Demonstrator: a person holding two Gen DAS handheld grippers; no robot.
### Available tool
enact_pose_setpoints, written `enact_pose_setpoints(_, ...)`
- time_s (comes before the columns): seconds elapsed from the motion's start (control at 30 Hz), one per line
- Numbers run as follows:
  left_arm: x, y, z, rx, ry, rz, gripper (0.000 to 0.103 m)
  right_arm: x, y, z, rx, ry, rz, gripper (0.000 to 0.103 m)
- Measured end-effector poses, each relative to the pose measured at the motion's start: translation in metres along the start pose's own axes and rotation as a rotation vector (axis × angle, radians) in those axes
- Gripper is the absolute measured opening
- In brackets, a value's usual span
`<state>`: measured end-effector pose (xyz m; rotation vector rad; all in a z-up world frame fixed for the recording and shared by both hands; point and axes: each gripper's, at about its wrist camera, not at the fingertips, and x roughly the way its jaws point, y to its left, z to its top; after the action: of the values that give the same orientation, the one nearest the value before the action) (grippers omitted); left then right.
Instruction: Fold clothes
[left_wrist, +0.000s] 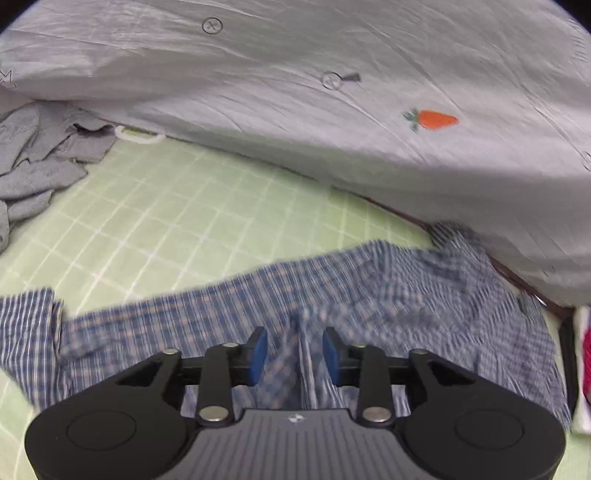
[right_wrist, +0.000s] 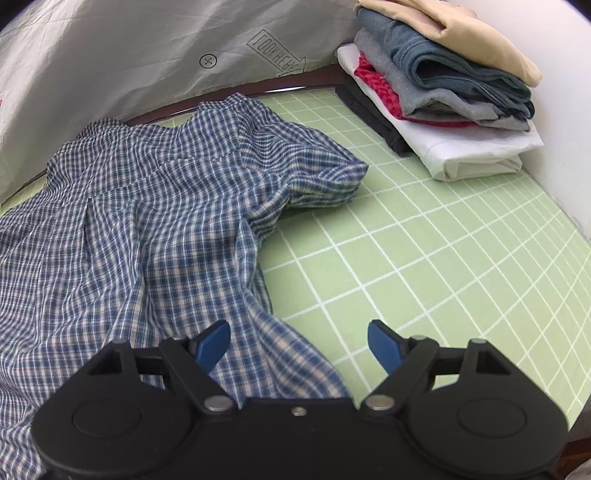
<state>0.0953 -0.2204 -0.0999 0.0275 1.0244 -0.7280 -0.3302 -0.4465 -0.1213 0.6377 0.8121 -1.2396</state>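
Note:
A blue and white plaid shirt (right_wrist: 147, 206) lies spread and rumpled on a green grid sheet (right_wrist: 424, 258). In the left wrist view the shirt (left_wrist: 388, 295) is blurred by motion, and a fold of it runs up between the pads of my left gripper (left_wrist: 294, 354), which is shut on it. My right gripper (right_wrist: 299, 341) is open, its left pad over the shirt's lower edge and its right pad over bare sheet; it holds nothing.
A grey quilt with a carrot print (left_wrist: 432, 120) is bunched along the far side. A crumpled grey garment (left_wrist: 33, 162) lies at the far left. A stack of folded clothes (right_wrist: 443, 92) stands at the far right against a white wall (right_wrist: 565, 110).

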Motion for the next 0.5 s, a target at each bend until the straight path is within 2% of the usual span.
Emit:
enact_pose_setpoints(0.03, -0.007, -0.004, -0.012, -0.001, 0.013, -0.017, 0.04, -0.001, -0.003, -0.003, 0.009, 0.003, 0.007, 0.082)
enact_pose_setpoints(0.17, -0.029, -0.02, -0.065, -0.006, 0.076, -0.08, 0.059, -0.004, -0.01, -0.013, 0.011, 0.024, 0.026, 0.082)
enact_pose_setpoints(0.27, -0.034, -0.029, -0.102, -0.04, 0.099, -0.058, 0.06, -0.004, -0.014, -0.023, 0.0, 0.062, 0.047, 0.082)
enact_pose_setpoints(0.4, -0.031, -0.038, -0.132, -0.027, 0.143, -0.033, 0.059, -0.002, -0.021, -0.032, 0.001, 0.095, 0.074, 0.079)
enact_pose_setpoints(0.43, -0.031, -0.039, -0.138, -0.02, 0.156, -0.024, 0.057, -0.002, -0.023, -0.034, 0.004, 0.099, 0.087, 0.072)
enact_pose_setpoints(0.47, -0.033, -0.038, -0.142, -0.011, 0.153, -0.007, 0.047, -0.003, -0.025, -0.035, 0.008, 0.102, 0.101, 0.06)
enact_pose_setpoints(0.5, -0.035, -0.037, -0.145, -0.002, 0.15, 0.01, 0.018, -0.003, -0.026, -0.036, 0.006, 0.103, 0.115, 0.05)
